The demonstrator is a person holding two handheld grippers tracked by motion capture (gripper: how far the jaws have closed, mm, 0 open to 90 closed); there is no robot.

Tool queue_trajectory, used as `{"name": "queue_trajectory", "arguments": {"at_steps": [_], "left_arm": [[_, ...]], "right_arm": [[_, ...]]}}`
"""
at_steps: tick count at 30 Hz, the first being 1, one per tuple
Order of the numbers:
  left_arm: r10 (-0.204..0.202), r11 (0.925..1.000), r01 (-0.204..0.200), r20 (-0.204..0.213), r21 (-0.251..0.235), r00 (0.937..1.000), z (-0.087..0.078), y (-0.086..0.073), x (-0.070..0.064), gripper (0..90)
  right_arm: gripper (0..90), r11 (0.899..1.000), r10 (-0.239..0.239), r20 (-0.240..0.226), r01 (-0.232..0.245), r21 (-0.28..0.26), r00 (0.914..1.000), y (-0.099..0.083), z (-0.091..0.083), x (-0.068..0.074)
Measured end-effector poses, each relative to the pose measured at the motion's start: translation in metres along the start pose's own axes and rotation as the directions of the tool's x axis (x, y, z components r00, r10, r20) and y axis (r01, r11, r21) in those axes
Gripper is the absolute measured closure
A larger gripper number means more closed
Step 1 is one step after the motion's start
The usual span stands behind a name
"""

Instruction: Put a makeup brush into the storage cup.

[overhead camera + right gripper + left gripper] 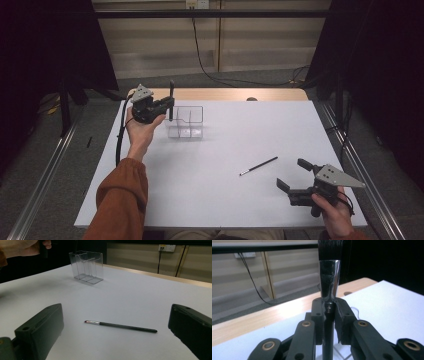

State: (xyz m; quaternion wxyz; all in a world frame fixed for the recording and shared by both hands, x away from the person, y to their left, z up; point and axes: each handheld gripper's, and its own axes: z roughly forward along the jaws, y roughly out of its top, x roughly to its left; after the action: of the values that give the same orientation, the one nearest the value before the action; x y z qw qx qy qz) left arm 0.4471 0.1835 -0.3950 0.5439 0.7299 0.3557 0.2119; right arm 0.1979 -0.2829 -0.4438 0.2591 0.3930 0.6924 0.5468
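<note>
White tabletop (225,150) is carrying a clear organizer (186,121); left claw (329,305) is clamping a brush (329,280) upright (could tip the organizer), right claw (295,175) is gaping empty.

This looks like a lab or recording room set up for handling trials, not a home. A white sheet (230,150) covers a wooden tabletop (225,94) that stands on grey carpet (40,165). Black curtains (45,45) hang at both sides of the tabletop, and metal rails (42,180) run along the floor beside it. Behind the tabletop is a plain beige panelled wall (160,40) with a socket (196,4) and a black cable (200,55) trailing down to the floor.
</note>
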Motion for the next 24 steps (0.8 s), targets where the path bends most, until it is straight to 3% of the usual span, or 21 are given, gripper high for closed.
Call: {"name": "queue_trajectory", "arguments": {"at_steps": [24], "left_arm": [[-0.024,0.9990,0.024,0.003,0.038,0.9997,0.007,-0.018,0.004,78.2]], "right_arm": [[0.0,1.000,0.001,0.002,-0.001,-0.001,1.0000,0.000,0.000,0.000]]}}
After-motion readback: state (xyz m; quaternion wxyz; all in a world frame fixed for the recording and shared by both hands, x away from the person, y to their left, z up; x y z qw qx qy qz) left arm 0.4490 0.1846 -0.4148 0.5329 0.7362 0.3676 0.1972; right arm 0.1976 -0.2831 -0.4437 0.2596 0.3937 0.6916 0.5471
